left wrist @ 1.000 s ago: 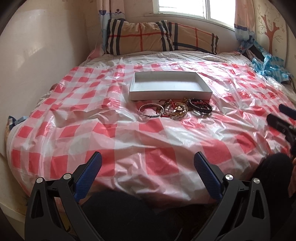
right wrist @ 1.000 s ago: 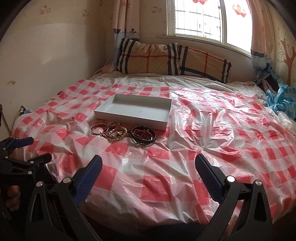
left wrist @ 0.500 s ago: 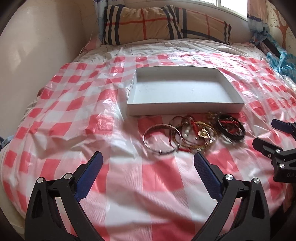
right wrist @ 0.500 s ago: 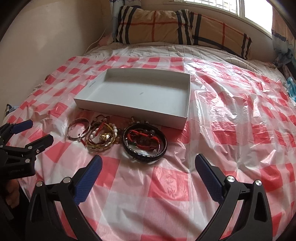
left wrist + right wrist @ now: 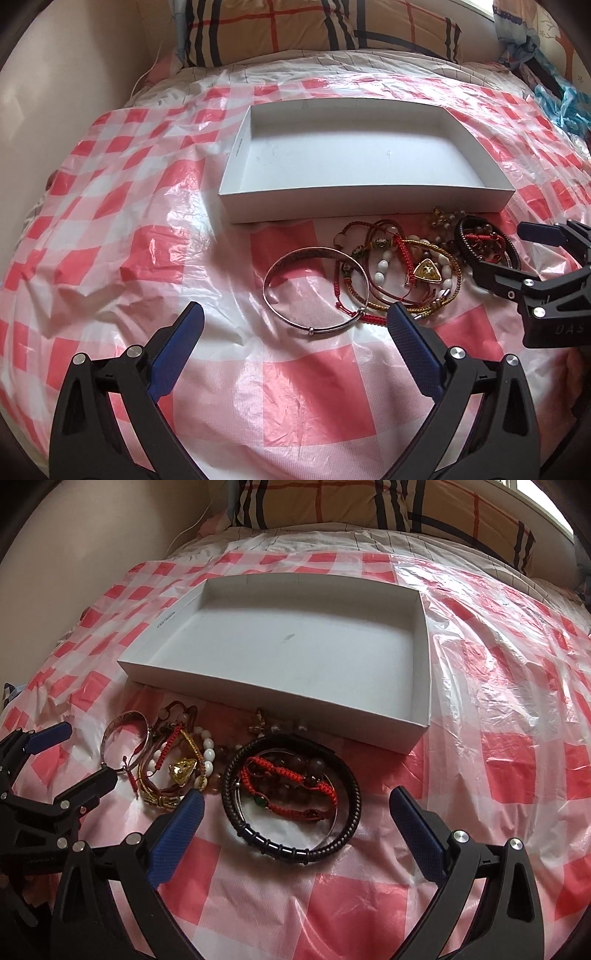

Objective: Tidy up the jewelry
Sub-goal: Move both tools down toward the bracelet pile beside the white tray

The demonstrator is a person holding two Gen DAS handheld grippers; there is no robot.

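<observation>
An empty white shallow box (image 5: 369,205) (image 5: 280,708) lies on the bed. Just in front of it is a pile of jewelry. It holds a silver bangle (image 5: 314,291) (image 5: 125,738), red and gold cord bracelets with a gold triangular pendant (image 5: 426,273) (image 5: 183,771), and a black braided bracelet (image 5: 484,240) (image 5: 291,801) with red cords inside it. My left gripper (image 5: 295,321) (image 5: 85,753) is open around the near side of the silver bangle. My right gripper (image 5: 295,799) (image 5: 502,251) is open around the black bracelet. Neither holds anything.
A red and white checked plastic sheet (image 5: 295,387) covers the bed, wrinkled on the right. Plaid pillows (image 5: 314,29) lie at the head. A pale wall (image 5: 55,74) runs along the left. Blue plastic (image 5: 561,107) sits at the far right.
Both grippers have moved forward and down toward the jewelry pile, which now fills the near view. Both stay open and nothing has been picked up.
</observation>
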